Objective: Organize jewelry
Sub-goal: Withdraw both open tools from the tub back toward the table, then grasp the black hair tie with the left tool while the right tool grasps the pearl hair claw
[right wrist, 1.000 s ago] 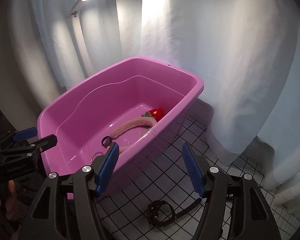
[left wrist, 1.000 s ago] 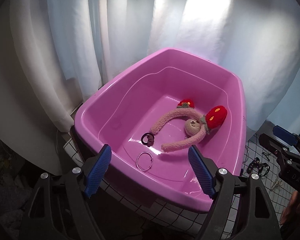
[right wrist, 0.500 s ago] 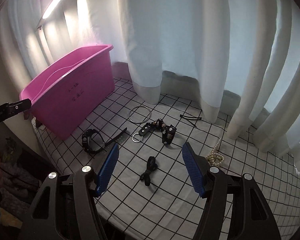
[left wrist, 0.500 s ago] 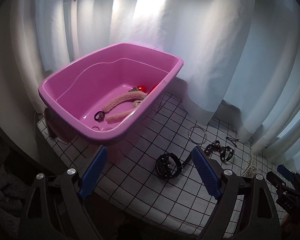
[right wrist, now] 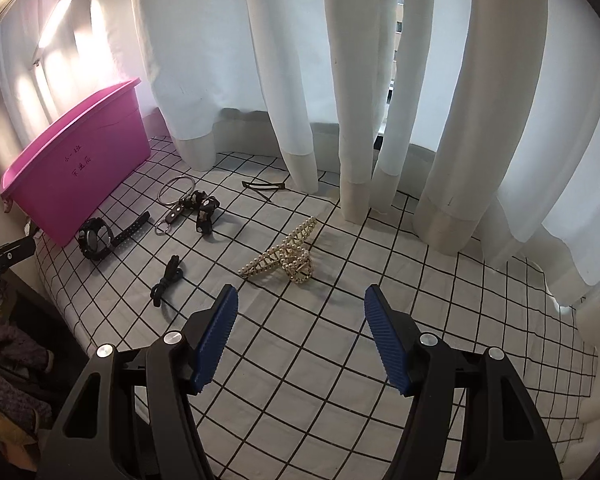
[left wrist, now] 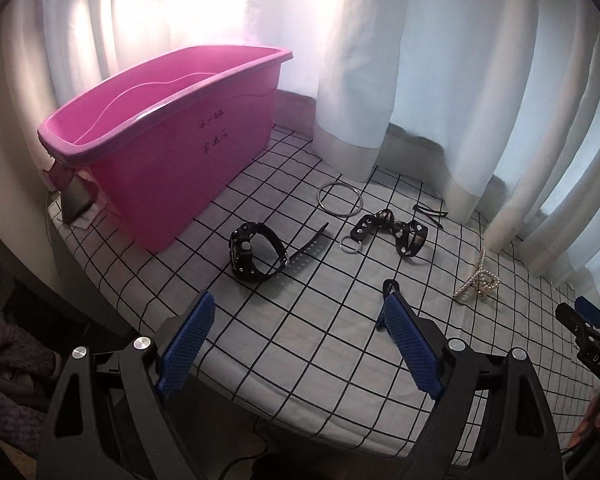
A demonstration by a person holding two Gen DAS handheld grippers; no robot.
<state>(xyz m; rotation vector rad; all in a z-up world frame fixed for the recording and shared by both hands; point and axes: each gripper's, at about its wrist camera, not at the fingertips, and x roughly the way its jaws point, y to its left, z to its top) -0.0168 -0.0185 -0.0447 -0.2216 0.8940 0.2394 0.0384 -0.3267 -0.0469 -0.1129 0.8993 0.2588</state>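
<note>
A pink tub stands at the left on the checked cloth; it also shows in the right wrist view. On the cloth lie a black watch, a silver ring bangle, a black strap piece with a key ring, a pearl hair claw, a black hair tie and a dark hairpin. My left gripper is open and empty, just in front of the watch. My right gripper is open and empty, just in front of the pearl claw.
White curtains hang along the back edge of the table. The checked cloth stretches to the right. The table's near edge drops off at the lower left, with dark clutter below.
Both grippers have swung right, away from the tub's inside, and now look over the cloth with the loose jewelry. The right gripper has come close to the pearl claw. Both stay open.
</note>
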